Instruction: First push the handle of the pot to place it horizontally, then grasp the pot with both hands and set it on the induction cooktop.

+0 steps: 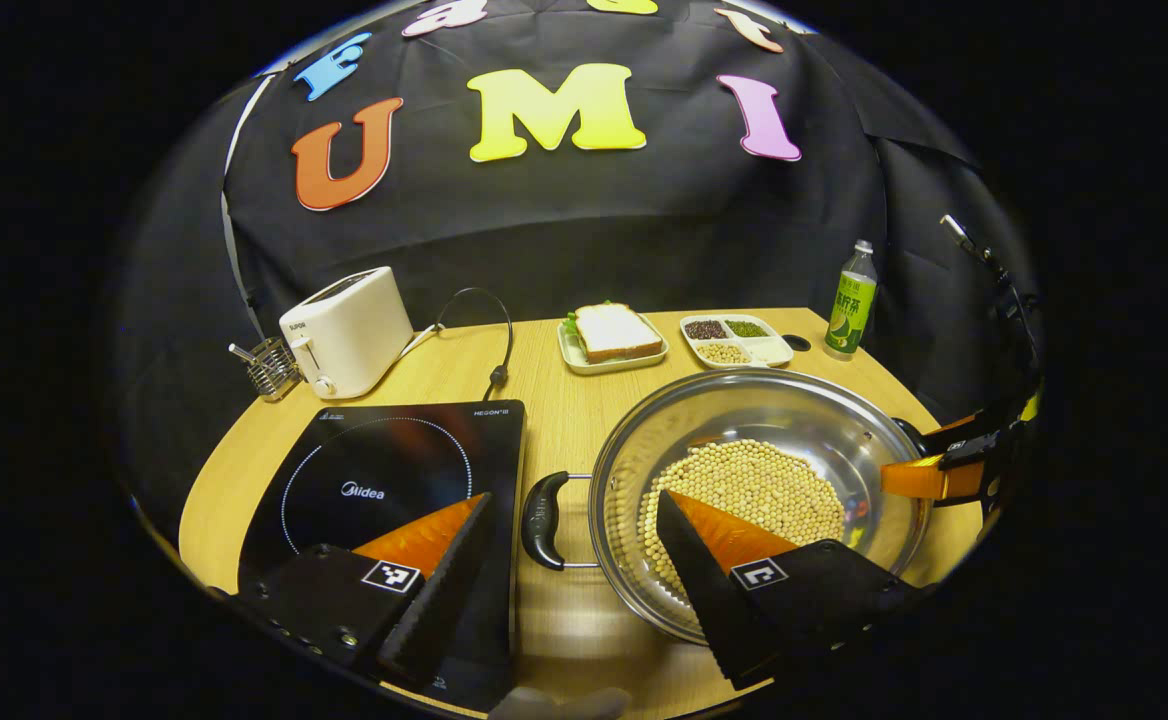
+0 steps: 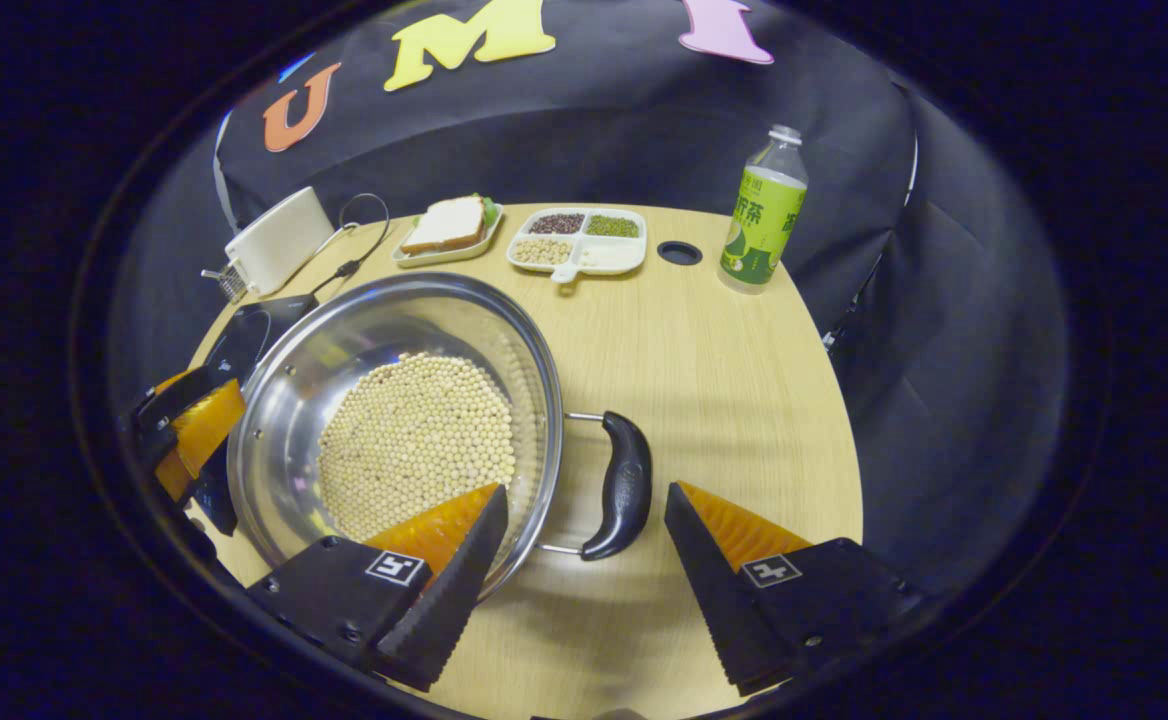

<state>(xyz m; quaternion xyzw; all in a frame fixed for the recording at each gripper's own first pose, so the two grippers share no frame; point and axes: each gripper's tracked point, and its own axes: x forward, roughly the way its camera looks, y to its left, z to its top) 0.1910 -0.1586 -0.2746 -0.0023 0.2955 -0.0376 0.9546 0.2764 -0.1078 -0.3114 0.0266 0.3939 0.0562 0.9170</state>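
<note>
On the table [image 2: 744, 400] we see the pot [image 1: 804, 420] standing just right of the cooktop [image 1: 384, 480], not on it. We take the pot as our landmark. It holds a layer of pale beans [image 2: 414, 440], and its two handles stick out sideways, level with the rim.

Our left gripper [image 1: 574, 560] is wide open and holds nothing. We see its gap lined up with the pot's left handle [image 1: 544, 520]: one finger shows over the cooktop, the other over the pot's near rim; whether either touches, we cannot tell.

Our right gripper [image 2: 584, 550] is also spread wide and empty, with the pot's right handle [image 2: 619, 485] between its fingers, one finger in front of the rim and the other over bare table.

Behind the pot lie a sandwich plate [image 1: 612, 345] and a divided dish [image 1: 737, 340] of grains; a bottle [image 2: 764, 210] stands behind and to its right. Behind the pot to the left, beyond the cooktop, stands a toaster [image 1: 349, 330].
</note>
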